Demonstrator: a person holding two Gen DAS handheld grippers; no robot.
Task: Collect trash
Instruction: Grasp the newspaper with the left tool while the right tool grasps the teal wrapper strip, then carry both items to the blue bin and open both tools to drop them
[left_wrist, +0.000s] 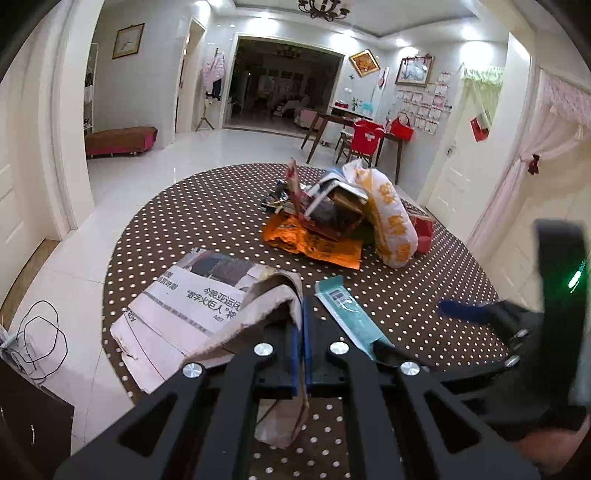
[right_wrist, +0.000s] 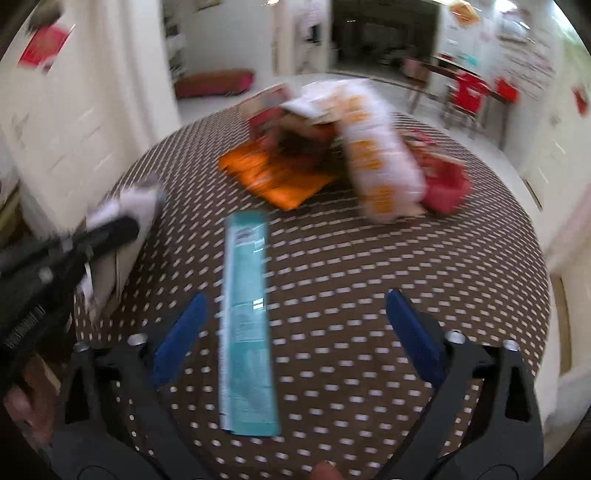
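Note:
A folded newspaper (left_wrist: 184, 306) lies on the brown dotted round mat (left_wrist: 192, 221). My left gripper (left_wrist: 303, 306) is shut on its raised, crumpled edge. Just right of it a long teal wrapper (left_wrist: 343, 310) lies flat on the mat. In the blurred right wrist view my right gripper (right_wrist: 297, 295) stands open over the mat with the teal wrapper (right_wrist: 247, 325) lying between its fingers, close to the left one. The pads do not press on it. The left gripper (right_wrist: 118, 230) shows at the left there, holding the newspaper (right_wrist: 136, 199).
A trash pile sits farther back on the mat: an orange bag (left_wrist: 314, 243), a white and orange sack (left_wrist: 391, 218), cardboard pieces (left_wrist: 332, 206) and a red box (left_wrist: 423, 229). Black cables (left_wrist: 40, 339) and a dark cabinet (left_wrist: 29, 413) lie at left, a table with chairs (left_wrist: 354, 136) behind.

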